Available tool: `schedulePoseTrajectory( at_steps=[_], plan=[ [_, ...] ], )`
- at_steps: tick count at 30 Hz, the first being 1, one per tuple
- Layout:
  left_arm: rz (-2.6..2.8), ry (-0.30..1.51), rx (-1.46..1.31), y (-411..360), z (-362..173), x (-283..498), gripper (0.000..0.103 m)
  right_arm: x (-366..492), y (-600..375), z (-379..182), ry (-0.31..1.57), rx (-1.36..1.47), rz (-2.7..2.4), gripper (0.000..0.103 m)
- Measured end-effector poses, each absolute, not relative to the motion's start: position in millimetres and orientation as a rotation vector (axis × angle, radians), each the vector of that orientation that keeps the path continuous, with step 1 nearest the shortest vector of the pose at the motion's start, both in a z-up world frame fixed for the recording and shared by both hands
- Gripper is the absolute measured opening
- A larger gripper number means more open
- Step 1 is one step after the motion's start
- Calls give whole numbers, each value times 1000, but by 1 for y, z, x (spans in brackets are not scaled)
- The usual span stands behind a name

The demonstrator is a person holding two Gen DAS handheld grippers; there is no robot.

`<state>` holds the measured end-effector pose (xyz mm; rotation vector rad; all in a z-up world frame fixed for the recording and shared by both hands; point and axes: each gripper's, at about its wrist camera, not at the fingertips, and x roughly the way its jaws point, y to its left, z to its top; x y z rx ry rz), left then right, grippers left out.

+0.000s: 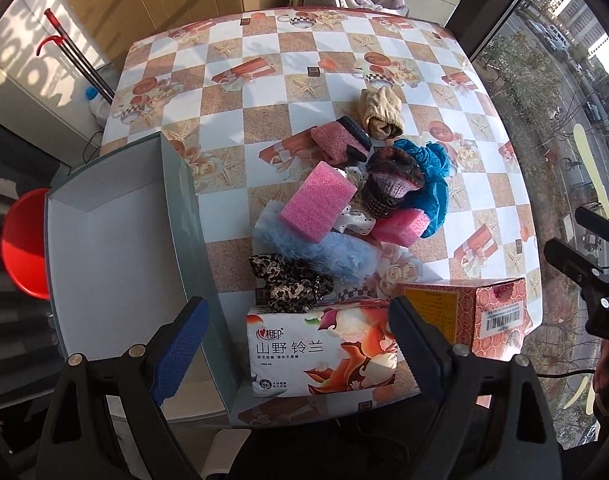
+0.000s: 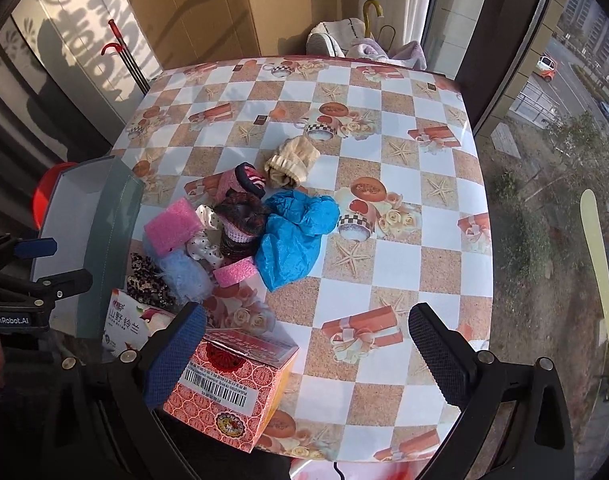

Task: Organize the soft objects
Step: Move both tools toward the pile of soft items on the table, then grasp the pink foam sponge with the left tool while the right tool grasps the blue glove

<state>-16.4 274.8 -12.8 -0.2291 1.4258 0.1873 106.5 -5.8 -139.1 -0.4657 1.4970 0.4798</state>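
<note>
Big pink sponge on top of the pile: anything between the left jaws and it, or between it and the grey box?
Yes. The tissue pack sits directly ahead of the open left gripper, and the leopard scrunchie lies beyond it, both before the pink sponge. From there to the grey box, only the box's near wall stands between.

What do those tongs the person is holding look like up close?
Both the left tongs and right tongs are black plastic, each with two broad fingers faced in blue textured pads and pinned by silvery round rivets. Seen from the right wrist view, the left body carries a white "GenRobot.AI" label. A thin dark cable trails near the right tongs.
</note>
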Motion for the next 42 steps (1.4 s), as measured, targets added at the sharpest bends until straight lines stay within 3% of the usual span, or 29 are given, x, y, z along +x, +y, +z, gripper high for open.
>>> schedulePoseTrajectory(
  at_steps=[10, 19, 24, 28, 31, 42],
  plan=[
    [170, 1375, -204, 251, -18, -15, 93, 119, 16, -152, 1508, -501, 590, 102],
    [134, 1375, -356, 257, -51, -8, 93, 123, 26, -170, 1524, -525, 671, 102],
    [97, 1408, -289, 248, -72, 14, 88, 131, 27, -185, 1546, -528, 681, 102],
    [93, 1445, -209, 243, -96, 33, 88, 137, 24, -205, 1583, -538, 672, 102],
    [90, 1477, -175, 245, -112, 41, 88, 140, 23, -222, 1629, -533, 673, 95],
    [90, 1531, -143, 248, -138, 69, 88, 142, 34, -270, 1713, -563, 668, 95]
  ],
)
